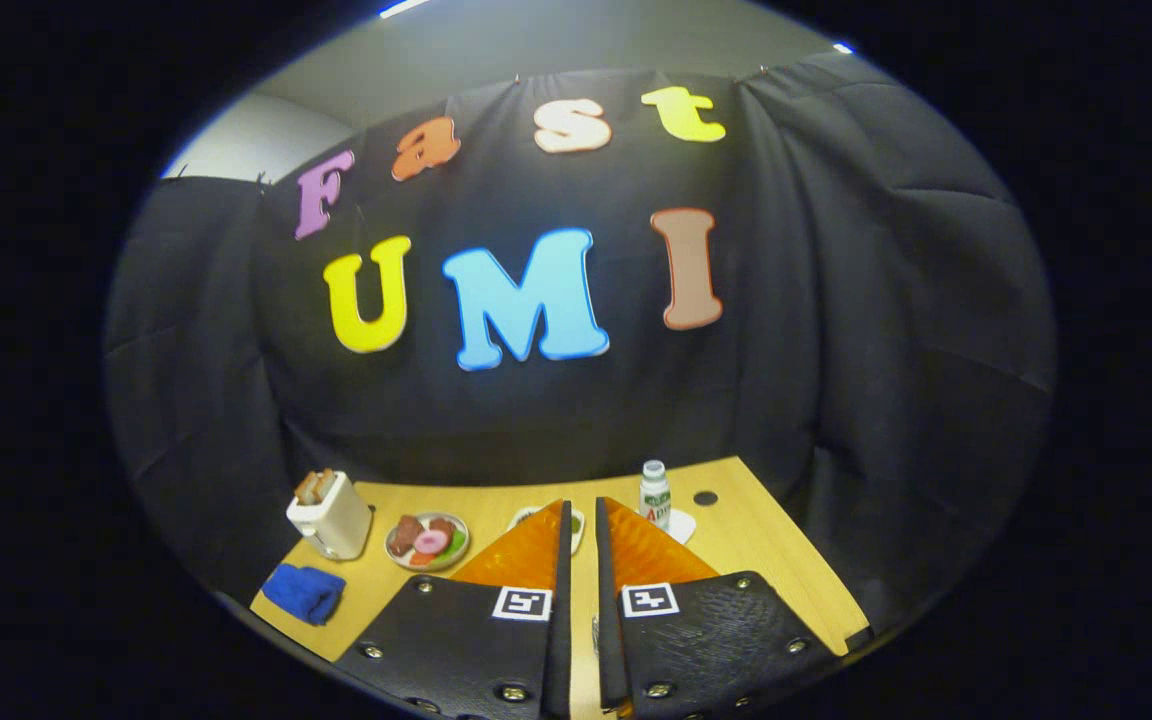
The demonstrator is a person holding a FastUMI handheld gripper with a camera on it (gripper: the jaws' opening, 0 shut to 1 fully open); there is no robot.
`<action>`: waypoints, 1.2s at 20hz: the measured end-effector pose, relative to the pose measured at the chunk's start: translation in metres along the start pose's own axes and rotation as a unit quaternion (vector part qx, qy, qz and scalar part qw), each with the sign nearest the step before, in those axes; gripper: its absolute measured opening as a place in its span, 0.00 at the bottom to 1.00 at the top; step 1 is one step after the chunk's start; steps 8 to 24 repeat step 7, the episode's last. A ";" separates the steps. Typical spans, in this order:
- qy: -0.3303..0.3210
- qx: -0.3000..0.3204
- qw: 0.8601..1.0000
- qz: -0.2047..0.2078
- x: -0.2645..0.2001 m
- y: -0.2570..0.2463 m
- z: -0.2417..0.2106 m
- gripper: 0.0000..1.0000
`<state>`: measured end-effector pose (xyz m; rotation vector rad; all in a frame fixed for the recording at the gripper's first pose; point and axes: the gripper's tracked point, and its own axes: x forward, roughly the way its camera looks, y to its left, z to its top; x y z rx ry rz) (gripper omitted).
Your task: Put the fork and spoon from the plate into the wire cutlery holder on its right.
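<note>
My gripper (582, 505) is held above the near side of a wooden table (746, 560) and looks up at the booth wall. Its two fingers stand almost together, with only a narrow strip of table showing between them. A thin grey sliver (594, 632) sits low in that gap; I cannot tell what it is. Just beyond the fingertips lies a white plate (577, 524) with something green on it, mostly hidden by the fingers. What else lies on that plate is hidden too.
A small white bottle (654, 493) stands just right of the fingertips, beside a flat white piece (682, 526) and a small dark disc (705, 497). Left of the fingers are a plate of toy food (427, 541), a white toaster (331, 516) and a blue cloth (304, 592).
</note>
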<state>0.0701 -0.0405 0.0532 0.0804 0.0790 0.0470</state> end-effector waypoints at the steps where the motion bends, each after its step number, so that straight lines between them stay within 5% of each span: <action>1: -0.025 -0.003 1.000 -0.001 -0.006 -0.001 0.015 0.11; 7: -0.113 -0.050 0.992 -0.041 -0.026 -0.011 0.064 0.12; 24: -0.113 -0.050 0.992 -0.041 -0.026 -0.011 0.064 0.12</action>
